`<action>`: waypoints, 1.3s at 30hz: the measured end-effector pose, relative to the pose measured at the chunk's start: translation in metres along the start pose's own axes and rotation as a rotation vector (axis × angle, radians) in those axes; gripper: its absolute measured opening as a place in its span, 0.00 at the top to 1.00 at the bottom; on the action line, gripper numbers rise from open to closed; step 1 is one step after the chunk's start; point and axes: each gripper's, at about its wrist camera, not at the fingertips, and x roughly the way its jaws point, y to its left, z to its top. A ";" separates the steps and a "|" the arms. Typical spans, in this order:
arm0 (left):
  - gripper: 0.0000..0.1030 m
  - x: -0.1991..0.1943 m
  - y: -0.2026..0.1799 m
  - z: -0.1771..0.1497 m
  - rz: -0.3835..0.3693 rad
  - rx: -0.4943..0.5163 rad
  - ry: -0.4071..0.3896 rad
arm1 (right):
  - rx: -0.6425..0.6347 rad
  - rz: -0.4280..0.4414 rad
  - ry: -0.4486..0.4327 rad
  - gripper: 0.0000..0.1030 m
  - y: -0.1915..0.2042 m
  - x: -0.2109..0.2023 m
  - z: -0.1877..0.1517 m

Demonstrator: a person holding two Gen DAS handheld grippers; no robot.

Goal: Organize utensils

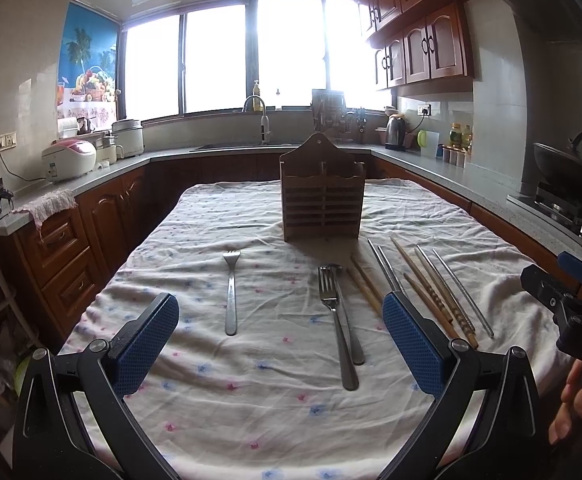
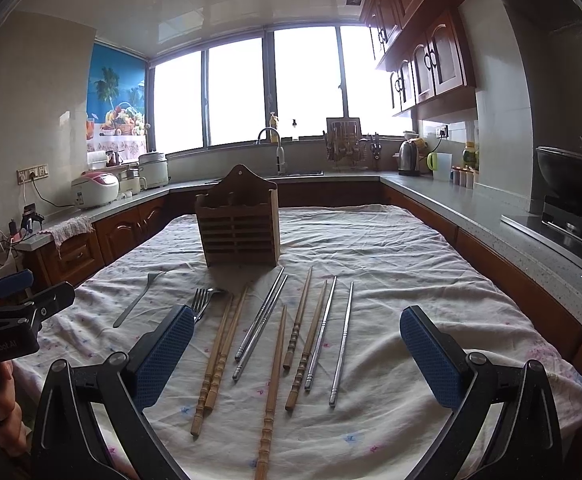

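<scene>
A wooden slatted utensil holder [image 1: 322, 196] [image 2: 238, 227] stands upright mid-table. One fork [image 1: 231, 292] [image 2: 137, 300] lies alone to its left. A second fork [image 1: 333, 320] [image 2: 200, 300] lies over a spoon [image 1: 349, 320] [image 2: 215, 292]. Several wooden chopsticks [image 2: 219, 364] [image 1: 431, 300] and metal chopsticks [image 2: 261, 318] [image 1: 463, 292] lie spread to the right. My left gripper [image 1: 281, 344] hovers open above the cloth before the forks. My right gripper [image 2: 297, 360] is open over the chopsticks, holding nothing.
A flowered white cloth [image 1: 251, 400] [image 2: 411, 272] covers the table. Counters wrap around it, with rice cookers [image 1: 69, 158] at left, a sink faucet [image 1: 265, 124] at back, a kettle [image 1: 395, 130] and a wok [image 1: 571, 166] on the stove at right.
</scene>
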 end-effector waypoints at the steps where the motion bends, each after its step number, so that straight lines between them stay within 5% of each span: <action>1: 0.00 0.000 -0.001 0.000 0.000 0.001 0.000 | 0.000 0.001 0.003 0.00 0.000 0.000 0.000; 29: 0.00 0.004 0.001 -0.002 -0.015 -0.008 0.008 | -0.002 0.011 0.004 0.00 0.001 -0.001 0.003; 39: 0.00 0.022 0.003 0.005 -0.075 -0.037 0.090 | 0.019 0.014 0.045 0.00 -0.003 0.003 0.012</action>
